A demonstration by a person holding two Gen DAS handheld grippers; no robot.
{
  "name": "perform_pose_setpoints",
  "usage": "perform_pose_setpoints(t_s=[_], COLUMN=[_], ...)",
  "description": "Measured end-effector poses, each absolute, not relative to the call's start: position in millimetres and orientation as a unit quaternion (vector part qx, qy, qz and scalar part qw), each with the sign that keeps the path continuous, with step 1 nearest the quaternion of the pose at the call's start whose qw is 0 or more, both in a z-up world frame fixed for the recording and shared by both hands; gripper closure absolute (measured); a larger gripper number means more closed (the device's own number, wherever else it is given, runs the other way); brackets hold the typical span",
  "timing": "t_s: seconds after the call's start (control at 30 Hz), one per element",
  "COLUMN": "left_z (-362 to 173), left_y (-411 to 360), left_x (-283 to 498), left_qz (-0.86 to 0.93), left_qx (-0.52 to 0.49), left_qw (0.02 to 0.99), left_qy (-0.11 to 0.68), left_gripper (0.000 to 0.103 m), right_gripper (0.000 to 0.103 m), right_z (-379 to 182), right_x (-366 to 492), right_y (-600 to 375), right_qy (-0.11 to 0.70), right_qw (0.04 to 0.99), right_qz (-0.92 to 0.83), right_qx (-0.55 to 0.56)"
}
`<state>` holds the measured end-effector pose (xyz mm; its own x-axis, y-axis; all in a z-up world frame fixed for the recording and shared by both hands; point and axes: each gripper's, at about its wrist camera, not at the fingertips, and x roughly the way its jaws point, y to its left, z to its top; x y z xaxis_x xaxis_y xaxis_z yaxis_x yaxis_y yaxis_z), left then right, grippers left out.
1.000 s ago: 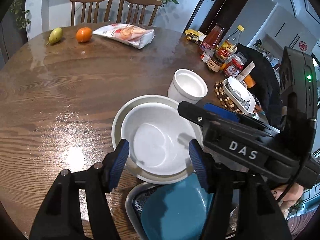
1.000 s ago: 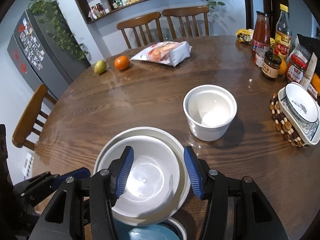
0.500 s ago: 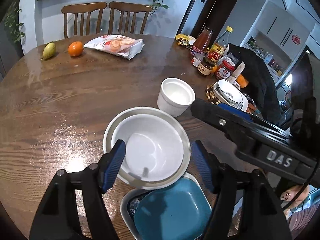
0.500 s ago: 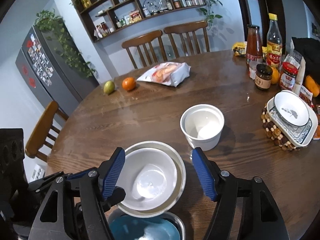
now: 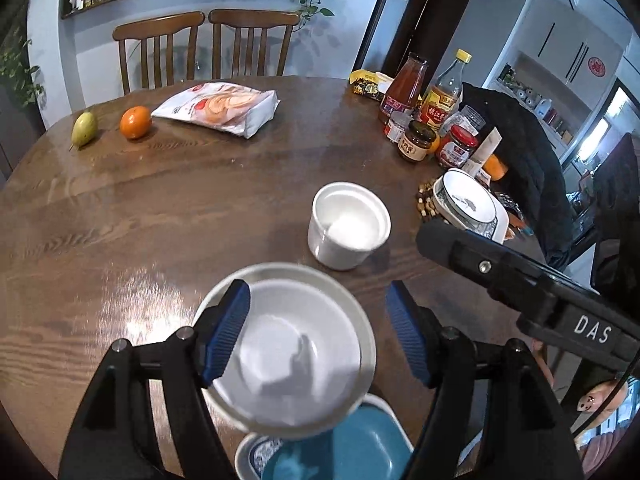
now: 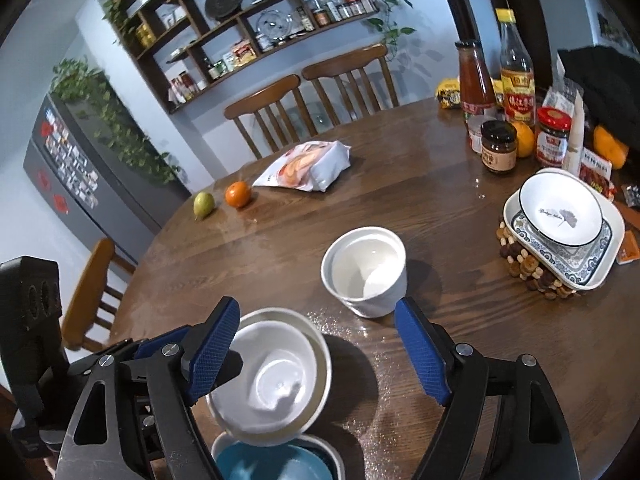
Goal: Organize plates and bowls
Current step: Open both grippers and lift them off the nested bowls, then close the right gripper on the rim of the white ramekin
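Between the blue pads of the left gripper sits a white bowl nested in a wider pale plate, but the pads stand clear of both rims; the jaws are parted at a middling width and grip nothing, having just been opening. Just near of that stack, at the table's near edge, a teal dish rests inside a patterned white one whose rim peeks out beneath it.

Over the same stack from the right side, the right gripper has its jaws spread very wide, just been opening too, with nothing pressed between them; its left pad hangs beside the white bowl and its right pad over bare wood. The left gripper's black body shows at the far left of that view.

Farther out, a straight-sided white cup-bowl stands alone on the round wooden table, just beyond the stack. To the right, a white bowl with a dark rim sits on a blue-patterned square dish, which rests on a beaded trivet. Jars and bottles crowd the far right edge. At the far left lie a pear, an orange and a snack bag, with two wooden chairs behind.
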<state>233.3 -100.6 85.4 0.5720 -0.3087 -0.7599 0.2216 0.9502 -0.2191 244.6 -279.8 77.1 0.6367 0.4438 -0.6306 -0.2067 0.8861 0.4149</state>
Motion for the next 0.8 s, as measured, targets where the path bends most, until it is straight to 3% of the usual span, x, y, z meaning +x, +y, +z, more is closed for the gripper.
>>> perform_pose_setpoints(t_s=[0.63, 0.8], left_z=[43, 35], left_y=[-144, -148], left_x=[318, 325], left_qz=[-0.184, -0.199], left_qx=[-0.032, -0.036], left_qw=[0.853, 0.849], left_qy=[0.487, 0.488], left_gripper=[0.033, 0.033], right_gripper=[0.021, 0.021], right_z=[31, 18], right_x=[353, 359], right_y=[-281, -289], right_qy=[0.487, 0.481], right_qw=[0.829, 0.820], right_qz=[0.208, 0.239], right_qx=[0.179, 0.198])
